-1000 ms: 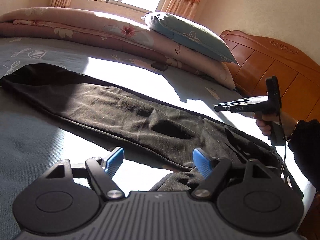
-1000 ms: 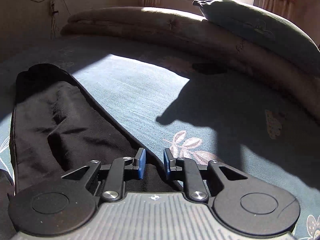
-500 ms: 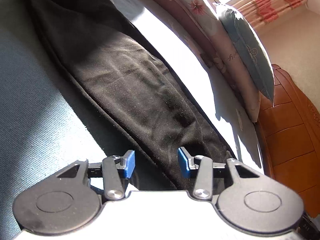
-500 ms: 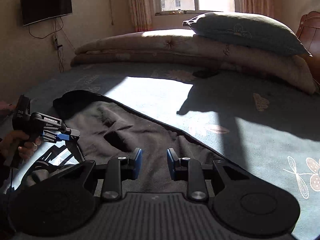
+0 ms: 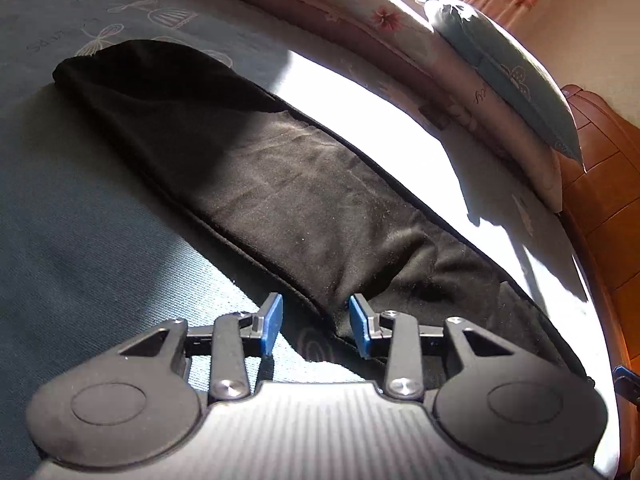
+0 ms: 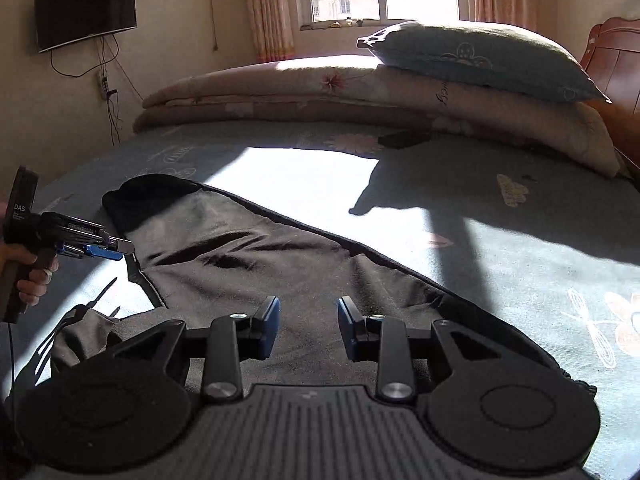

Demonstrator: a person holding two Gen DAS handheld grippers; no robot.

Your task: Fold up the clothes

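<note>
Lying long and flat on the bed [image 6: 500, 240], the black pants [image 6: 248, 256] are spread out; the left claw [image 5: 314, 324] has dropped low over their near edge since a moment ago, open; the right claw [image 6: 306, 328] hangs open too, holding nothing.

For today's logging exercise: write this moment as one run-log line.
step: fold clothes | left gripper: jaws open over black garment edge | right gripper: jaws open above garment | garment: flat on bed
</note>
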